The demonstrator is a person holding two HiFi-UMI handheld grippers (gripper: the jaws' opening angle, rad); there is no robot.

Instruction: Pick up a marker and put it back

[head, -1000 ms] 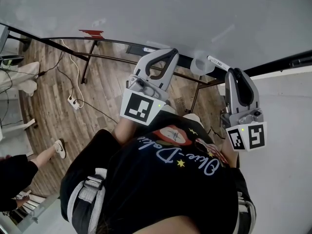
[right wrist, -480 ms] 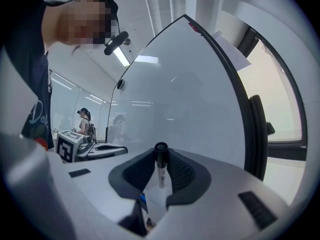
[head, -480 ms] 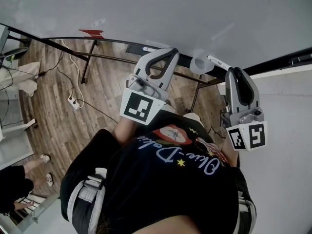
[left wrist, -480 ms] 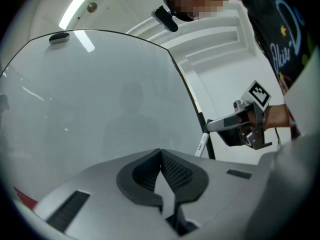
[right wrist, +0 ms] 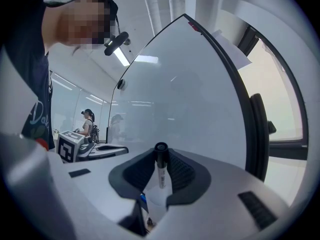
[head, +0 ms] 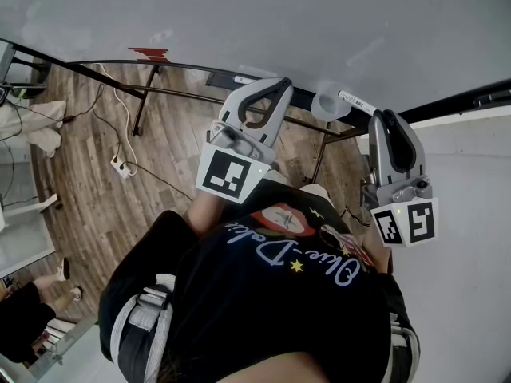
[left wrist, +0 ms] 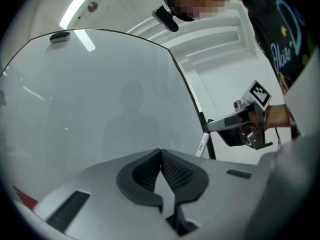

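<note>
Pick-up stage judged complete; return stage outstanding. The right gripper (right wrist: 160, 158) has its jaws closed on the marker (right wrist: 160, 168), which stands upright between the pads with its dark end projecting past the jaw tips toward the whiteboard (right wrist: 190, 89). In the head view the marker's pale barrel (head: 354, 100) shows just beyond the right gripper's tips, close to the whiteboard's dark lower frame (head: 455, 104); contact with the board cannot be confirmed. The left gripper (left wrist: 161, 156) has its jaws closed together with nothing between them and is held beside the right one, apart from it, taking no part in the grip. No tray, ledge or holder for the marker can be identified with certainty. A pale rounded fitting (head: 326, 106) sits at the lower frame just beside the marker, and its purpose cannot be told, so the place of return is unconfirmed. Clearances: the board face is bare and wide ahead of both grippers. The dark side frame (right wrist: 257, 129) lies to the right of the right gripper, with a pale wall beyond it, so room on that side is tighter than toward the board's middle. Below the lower frame the stand's bars (head: 152, 94) and a cable with a socket block (head: 120, 166) lie on the wooden floor (head: 88, 198), well below the working height. A second person (head: 20, 329) stands at the far left, well apart from both grippers.
</note>
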